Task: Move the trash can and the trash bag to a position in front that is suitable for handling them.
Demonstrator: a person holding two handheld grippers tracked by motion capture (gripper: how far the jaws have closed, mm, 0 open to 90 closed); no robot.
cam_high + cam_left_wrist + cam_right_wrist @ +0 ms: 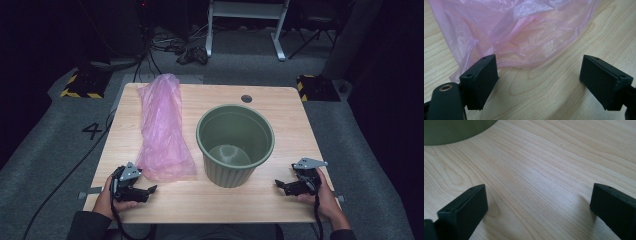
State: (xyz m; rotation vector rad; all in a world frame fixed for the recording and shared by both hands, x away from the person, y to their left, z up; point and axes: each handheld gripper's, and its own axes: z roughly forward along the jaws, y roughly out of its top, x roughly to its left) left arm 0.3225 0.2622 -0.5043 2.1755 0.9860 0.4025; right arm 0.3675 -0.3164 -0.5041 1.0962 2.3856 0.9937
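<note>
A crumpled pink plastic bag (162, 130) lies flat along the left part of the wooden table (280, 107). Beside it, in the middle, a dark green ribbed bin (235, 145) stands upright and empty. My left gripper (150, 190) rests at the front left, open, its jaws pointing right just short of the bag's near end (519, 37). The left gripper (539, 80) has bare wood between its pads. My right gripper (278, 184) rests at the front right, open, pointing left toward the bin's base (454, 130). The right gripper (536, 210) holds nothing.
A round cable hole (246, 98) sits at the table's far edge. Beyond the table are grey carpet, a tangle of cables (185, 50), white desk legs (245, 20) and yellow-black striped floor blocks (82, 85). A number is marked on the floor at left (92, 131).
</note>
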